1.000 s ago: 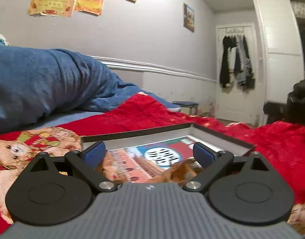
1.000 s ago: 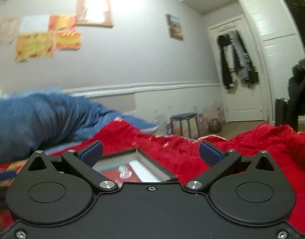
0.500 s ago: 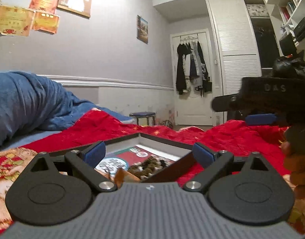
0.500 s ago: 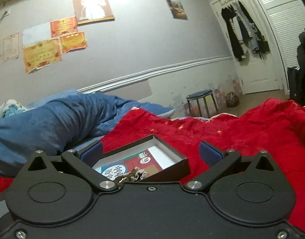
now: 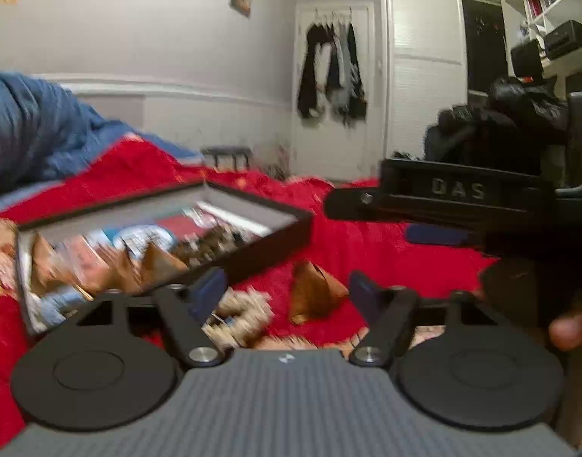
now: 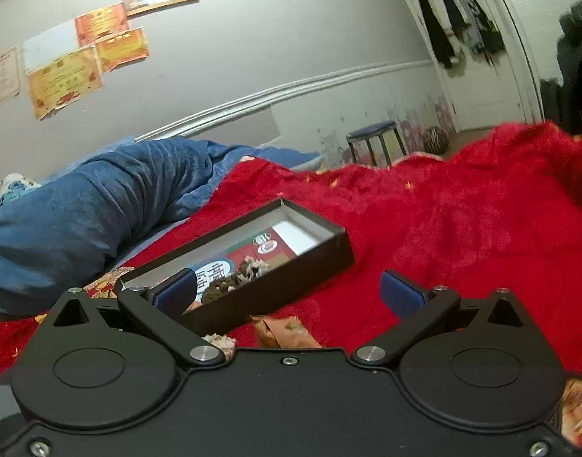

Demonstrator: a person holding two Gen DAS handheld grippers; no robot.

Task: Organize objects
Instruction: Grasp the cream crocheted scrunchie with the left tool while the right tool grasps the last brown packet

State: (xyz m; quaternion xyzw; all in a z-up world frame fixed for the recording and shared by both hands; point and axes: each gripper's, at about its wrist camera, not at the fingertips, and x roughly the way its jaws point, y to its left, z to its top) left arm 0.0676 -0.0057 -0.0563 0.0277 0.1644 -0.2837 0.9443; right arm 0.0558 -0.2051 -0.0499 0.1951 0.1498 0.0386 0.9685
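Observation:
A shallow black box [image 5: 268, 242] [image 6: 302, 266] lies on the red blanket and holds several brown packets, printed cards and dark fuzzy things. A brown packet [image 5: 313, 291] [image 6: 287, 333] and a beige fuzzy thing [image 5: 239, 314] [image 6: 218, 341] lie on the blanket just outside the box. My left gripper [image 5: 287, 293] is open and empty, with the packet and the fuzzy thing between its fingers. My right gripper [image 6: 289, 291] is open and empty above the packet. It also shows in the left wrist view [image 5: 435, 234], at the right.
The red blanket [image 6: 462, 228] covers the bed. A bunched blue quilt [image 6: 81, 209] lies at the left by the wall. A small stool [image 6: 374, 141] stands past the bed's far edge. A dark jacket pile [image 5: 496, 125] sits at the right.
Both grippers have swung right and tilted down. The box has slid left in the left wrist view, and the loose packet and fuzzy thing have come into view. Both stay open.

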